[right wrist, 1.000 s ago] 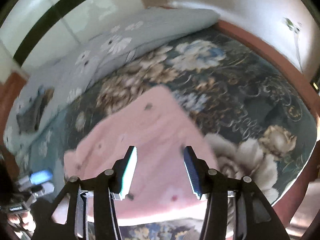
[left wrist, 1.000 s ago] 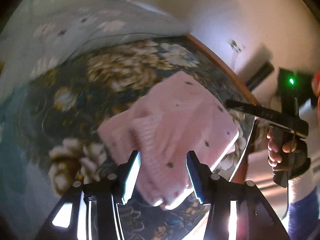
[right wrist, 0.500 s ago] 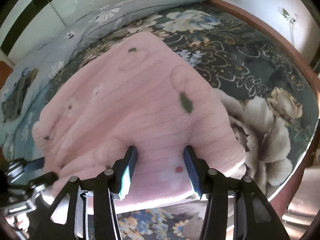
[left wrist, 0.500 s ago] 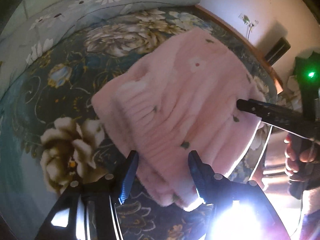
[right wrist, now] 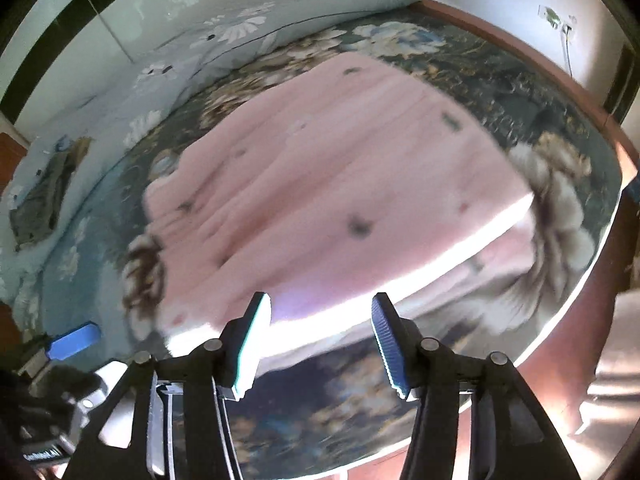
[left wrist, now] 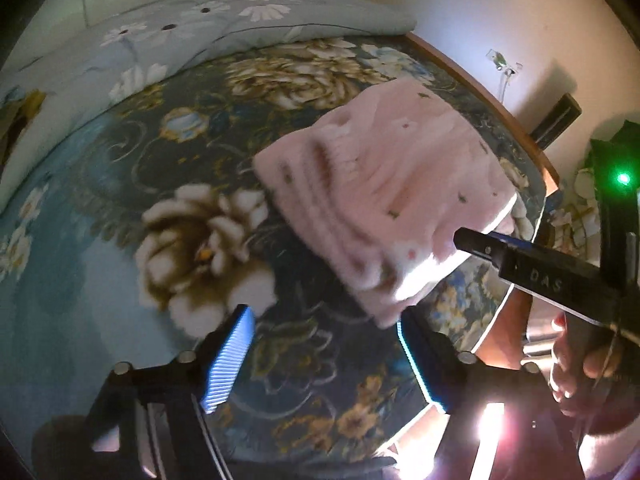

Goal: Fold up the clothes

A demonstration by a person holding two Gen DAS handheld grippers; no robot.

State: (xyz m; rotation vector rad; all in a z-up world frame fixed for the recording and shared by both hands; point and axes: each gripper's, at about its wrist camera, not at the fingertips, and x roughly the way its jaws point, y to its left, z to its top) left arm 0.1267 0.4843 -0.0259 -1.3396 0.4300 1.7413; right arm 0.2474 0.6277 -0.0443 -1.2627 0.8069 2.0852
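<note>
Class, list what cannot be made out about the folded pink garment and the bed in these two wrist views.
- Folded pink fluffy garment: its dark specks are motion-blurred in both views.
- Its near edge: glare whites it out, right view.
- Crumpled grey-brown item: too small and distorted, right view.

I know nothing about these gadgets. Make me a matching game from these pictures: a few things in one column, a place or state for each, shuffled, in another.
Things:
1. fluffy pink folded garment
2. pale grey daisy-print quilt
3. left gripper
4. dark floral bedspread

Places or states:
A. bunched along the bed's far side
B. jaws wide, nothing between them
C. lying near the bed's near edge
D. spread under the garment

Pairs: 1-C, 2-A, 3-B, 4-D
</note>
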